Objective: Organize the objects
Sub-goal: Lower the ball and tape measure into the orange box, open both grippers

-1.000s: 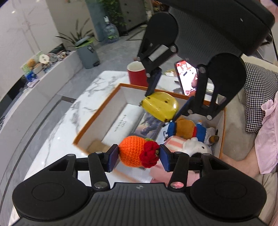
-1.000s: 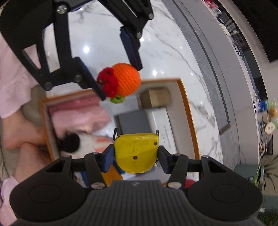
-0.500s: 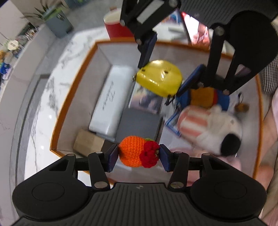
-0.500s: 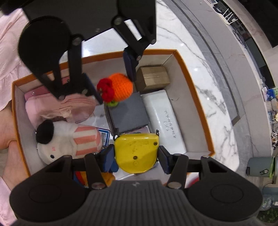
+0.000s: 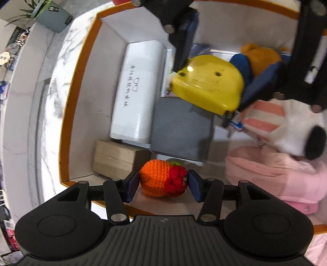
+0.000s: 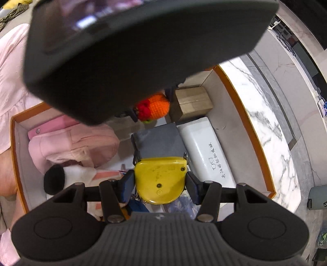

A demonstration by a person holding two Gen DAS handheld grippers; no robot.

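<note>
**Holding two toys over the orange-rimmed box**

Looking down, we see a white marble bench (image 5: 51, 98) with grey veining carrying a box (image 5: 81, 67) with an orange rim and pale inner walls. Beyond the bench runs a grey floor, with a grey bin (image 5: 54, 17) and a plant at the far edge of the left view.

Inside the box, a white case (image 5: 137, 92) lies along one wall, a grey pad (image 5: 179, 131) just beside it, and a cardboard block (image 5: 114, 159) sits in the corner. A pink pouch (image 5: 271, 174) and a striped plush (image 5: 286, 124) fill the opposite side. Bare box floor shows only in a narrow strip between the cardboard block and the pink pouch.

Our left gripper (image 5: 162, 185) sits low over that strip, its fingers closed on the crochet orange (image 5: 157, 178), close beside the cardboard block. Our right gripper (image 6: 160, 183) hangs above the grey pad, fingers clamped on the yellow shell (image 6: 160, 180). The two grippers face each other across the box.
</note>
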